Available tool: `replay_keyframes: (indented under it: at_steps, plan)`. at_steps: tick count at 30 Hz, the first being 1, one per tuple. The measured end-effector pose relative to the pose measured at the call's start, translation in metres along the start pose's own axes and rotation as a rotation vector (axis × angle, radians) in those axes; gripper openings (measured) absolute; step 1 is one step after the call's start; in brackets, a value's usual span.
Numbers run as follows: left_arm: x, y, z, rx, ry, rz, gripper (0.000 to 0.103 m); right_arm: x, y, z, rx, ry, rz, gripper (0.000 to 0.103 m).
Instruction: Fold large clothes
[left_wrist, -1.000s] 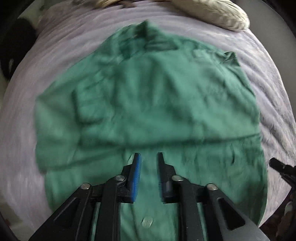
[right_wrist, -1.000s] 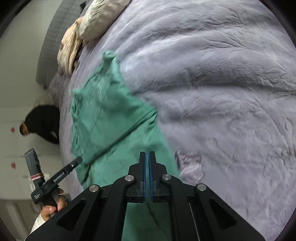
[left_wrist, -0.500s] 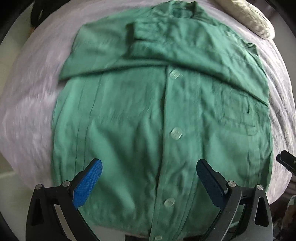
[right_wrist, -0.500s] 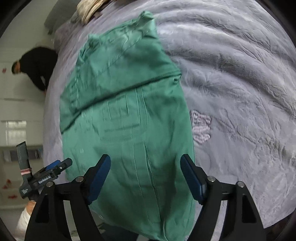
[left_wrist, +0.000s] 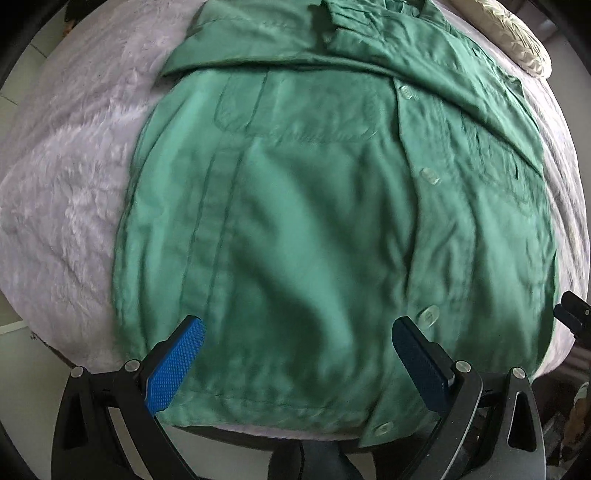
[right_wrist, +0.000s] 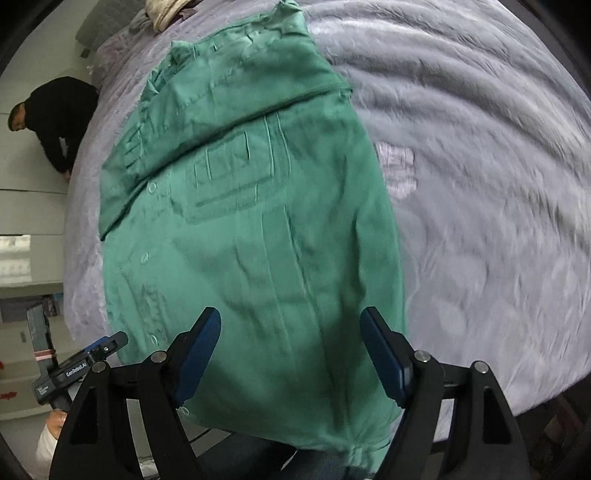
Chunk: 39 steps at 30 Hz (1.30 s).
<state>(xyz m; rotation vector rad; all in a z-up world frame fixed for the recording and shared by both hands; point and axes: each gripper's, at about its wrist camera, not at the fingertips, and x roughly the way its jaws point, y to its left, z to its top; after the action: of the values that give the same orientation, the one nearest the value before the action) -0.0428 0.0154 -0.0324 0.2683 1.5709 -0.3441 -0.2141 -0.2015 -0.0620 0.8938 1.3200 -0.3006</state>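
As I point my left gripper (left_wrist: 297, 343) almost straight down, its jaws stand spread and empty over the shirt (left_wrist: 332, 206), which lies flat on the bed (left_wrist: 74, 166), hem at 6 o'clock; the collar is cut off at 12. From my right gripper (right_wrist: 290, 347), also spread and empty, the shirt (right_wrist: 251, 236) runs toward 12; my left gripper (right_wrist: 79, 365) shows at 8.

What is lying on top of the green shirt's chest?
A folded-over sleeve crosses the green shirt above both chest pockets. The collar area beneath the sleeve is mostly covered.
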Motion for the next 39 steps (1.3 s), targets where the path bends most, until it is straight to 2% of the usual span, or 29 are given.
replay_keyframes:
  at_steps: [10,14,19,24,31,34,39]
  plan:
    - [0.001,0.056,-0.050,0.033,-0.016,-0.037,0.102,0.010,0.009,-0.061,0.087,-0.007,-0.028,0.081]
    - [-0.003,0.078,-0.062,0.038,-0.032,-0.050,0.102,0.011,0.012,-0.071,0.100,-0.013,-0.034,0.081]
    - [0.000,0.133,-0.069,0.012,-0.043,-0.053,0.102,0.005,0.008,-0.076,0.122,-0.039,-0.034,0.081]
    - [0.014,0.183,-0.076,-0.054,-0.013,-0.089,0.102,-0.004,-0.007,-0.080,0.147,-0.077,-0.044,0.081]
    - [0.043,0.219,-0.089,-0.053,0.075,-0.154,0.102,-0.005,-0.046,-0.082,0.236,-0.097,-0.065,0.081]
    - [0.052,0.224,-0.086,-0.028,0.092,-0.163,0.102,0.004,-0.062,-0.086,0.272,-0.072,-0.047,0.081]
    - [0.062,0.229,-0.092,-0.015,0.109,-0.158,0.102,0.023,-0.074,-0.089,0.326,-0.041,0.053,0.082]
